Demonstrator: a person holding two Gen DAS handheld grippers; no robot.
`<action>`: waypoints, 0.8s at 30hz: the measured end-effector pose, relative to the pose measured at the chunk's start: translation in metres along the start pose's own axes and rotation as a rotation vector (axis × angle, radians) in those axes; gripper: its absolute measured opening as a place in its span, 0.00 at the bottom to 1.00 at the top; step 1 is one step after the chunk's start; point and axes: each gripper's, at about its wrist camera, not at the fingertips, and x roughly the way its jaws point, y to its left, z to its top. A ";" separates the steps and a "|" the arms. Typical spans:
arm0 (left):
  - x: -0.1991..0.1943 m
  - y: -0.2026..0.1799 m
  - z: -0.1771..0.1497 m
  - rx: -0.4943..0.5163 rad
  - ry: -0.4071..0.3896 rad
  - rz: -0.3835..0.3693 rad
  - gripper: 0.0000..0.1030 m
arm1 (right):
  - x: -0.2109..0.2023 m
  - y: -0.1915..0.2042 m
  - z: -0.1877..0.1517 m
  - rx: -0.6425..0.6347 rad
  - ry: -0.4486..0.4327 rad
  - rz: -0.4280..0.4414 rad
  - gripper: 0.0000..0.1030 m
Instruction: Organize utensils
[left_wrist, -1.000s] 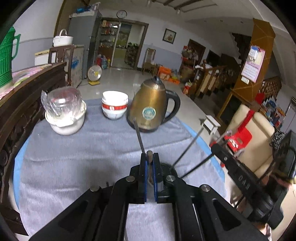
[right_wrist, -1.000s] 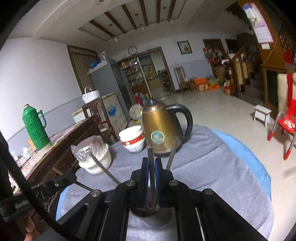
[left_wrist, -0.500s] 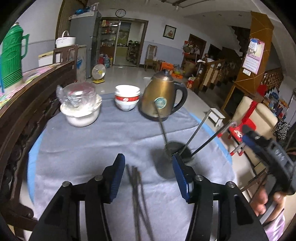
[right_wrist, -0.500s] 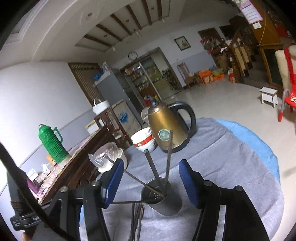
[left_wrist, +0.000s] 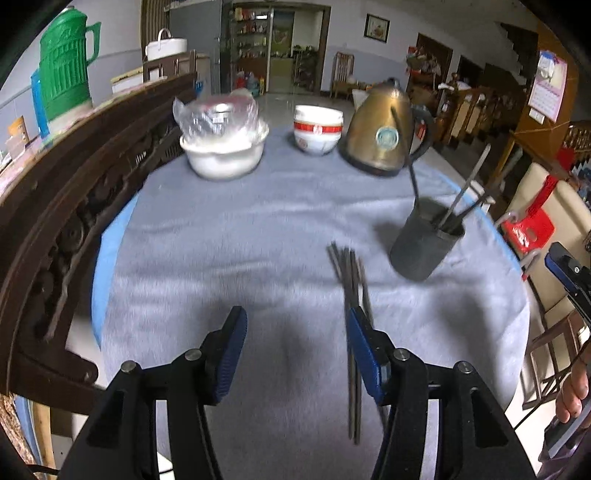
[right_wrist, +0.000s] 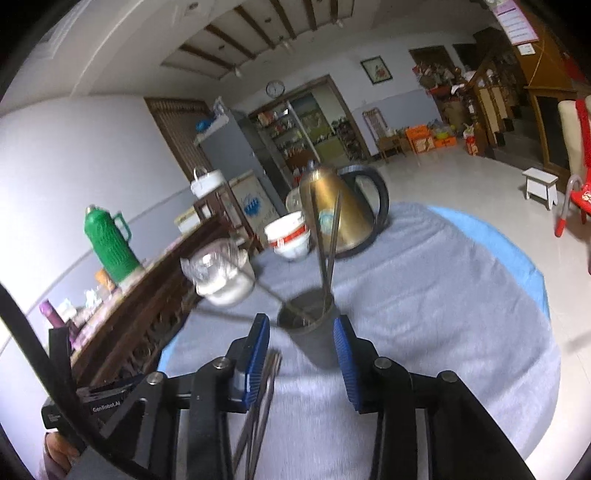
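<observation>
A dark cup stands on the grey cloth with several metal chopsticks leaning in it. A loose bundle of chopsticks lies flat on the cloth, left of the cup. My left gripper is open and empty above the cloth, its right finger over the bundle. In the right wrist view the cup stands just ahead of my right gripper. Its jaws are closing with nothing pressed between them. The bundle runs under its left finger.
At the table's far side stand a brass kettle, stacked red-banded bowls and a white bowl under plastic wrap. A carved wooden rail borders the left edge, with a green thermos behind it. A red chair stands off right.
Both grippers were shut on chopsticks above the cup. They opened, left the sticks in the cup and drew back. The left one sank toward the bundle; the right one has narrowed again.
</observation>
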 end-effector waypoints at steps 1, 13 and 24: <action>0.003 -0.001 -0.006 0.007 0.012 0.007 0.55 | 0.004 0.000 -0.005 0.001 0.016 0.001 0.38; 0.027 -0.007 -0.048 0.024 0.118 0.003 0.56 | 0.046 0.011 -0.052 -0.017 0.208 0.024 0.38; 0.039 0.003 -0.070 -0.007 0.185 -0.030 0.56 | 0.094 0.025 -0.095 -0.040 0.408 0.048 0.38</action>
